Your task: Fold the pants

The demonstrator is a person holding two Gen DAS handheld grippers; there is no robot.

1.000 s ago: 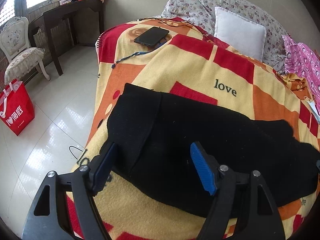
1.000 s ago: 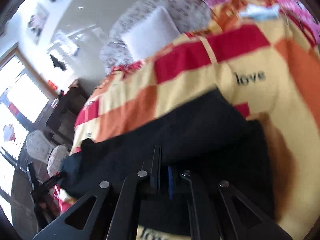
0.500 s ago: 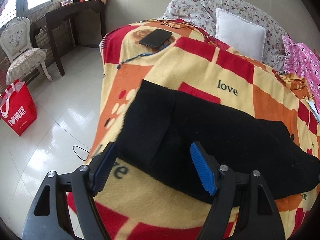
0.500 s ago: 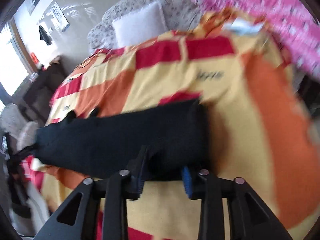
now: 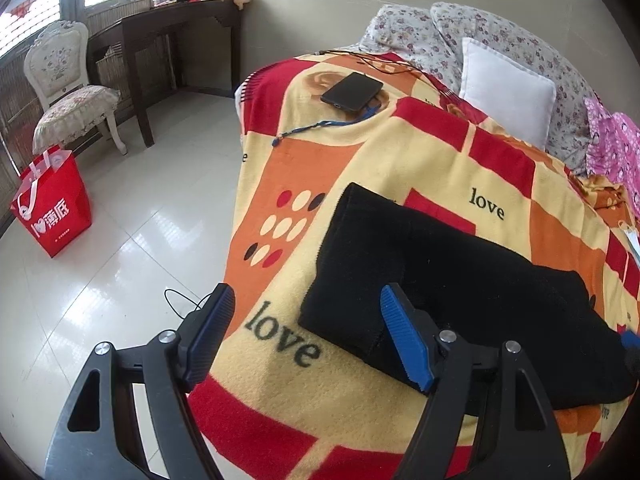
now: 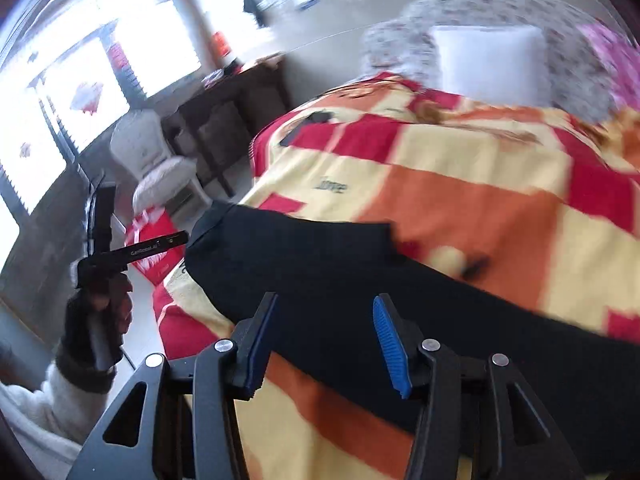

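Observation:
Black pants [image 5: 452,284] lie flat in a long folded strip on the patterned blanket [image 5: 360,168] of a bed. My left gripper [image 5: 308,334] is open and empty, hovering at the strip's left end near the bed's front corner. My right gripper [image 6: 324,344] is open and empty above the pants [image 6: 344,264], towards their other end. The left gripper [image 6: 136,250] and the gloved hand holding it show at the left of the right wrist view.
A black phone [image 5: 352,91] with a blue cord lies at the far end of the bed. A white pillow [image 5: 506,90] and floral pillows sit at the head. A red bag [image 5: 52,206], a white chair [image 5: 68,92] and a dark desk [image 5: 176,36] stand on the tiled floor at left.
My right gripper was shut on the pants' end, carried it across, then opened and let go. My left gripper drew back leftwards off the pants, staying open.

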